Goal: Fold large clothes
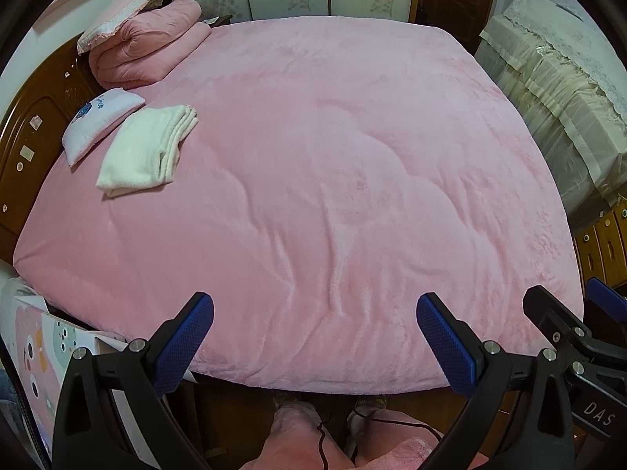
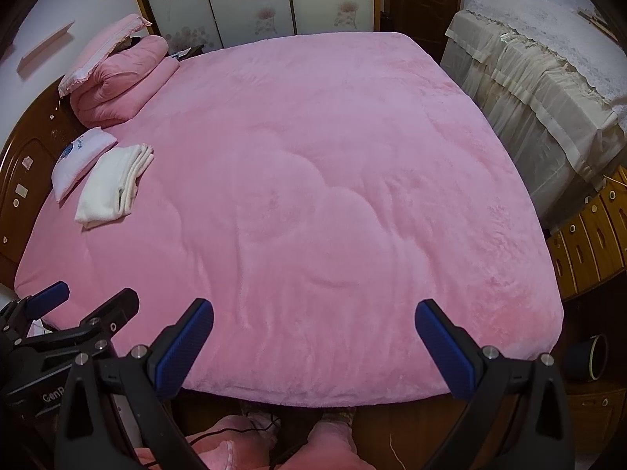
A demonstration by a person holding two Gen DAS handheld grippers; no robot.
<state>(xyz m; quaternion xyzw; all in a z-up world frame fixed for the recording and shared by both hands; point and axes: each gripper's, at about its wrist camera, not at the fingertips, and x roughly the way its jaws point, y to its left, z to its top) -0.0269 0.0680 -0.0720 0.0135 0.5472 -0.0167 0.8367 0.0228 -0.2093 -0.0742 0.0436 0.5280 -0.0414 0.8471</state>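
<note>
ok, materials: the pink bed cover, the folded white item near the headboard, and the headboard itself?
Pink bed cover: looks like plush fleece, matte, with a fuzzy nap and soft quilted ridges. Folded white item: seems terry or fleece, from its thick, soft layered edges. Headboard: apparently dark varnished wood, with a slight sheen and carved panels.

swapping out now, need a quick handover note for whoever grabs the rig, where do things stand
Left gripper: open, empty, held above the near edge of the bed.
Right gripper: open, empty, beside the left one, also over the near edge.
Pink blanket: spread flat over the bed, a few wrinkles, no fold made.
Near the headboard: a white towel, already folded, a small pillow, and a rolled pink quilt.
Done: nothing on the blanket yet.
Left: grip the near edge, probably at both corners, and fold it.
</note>
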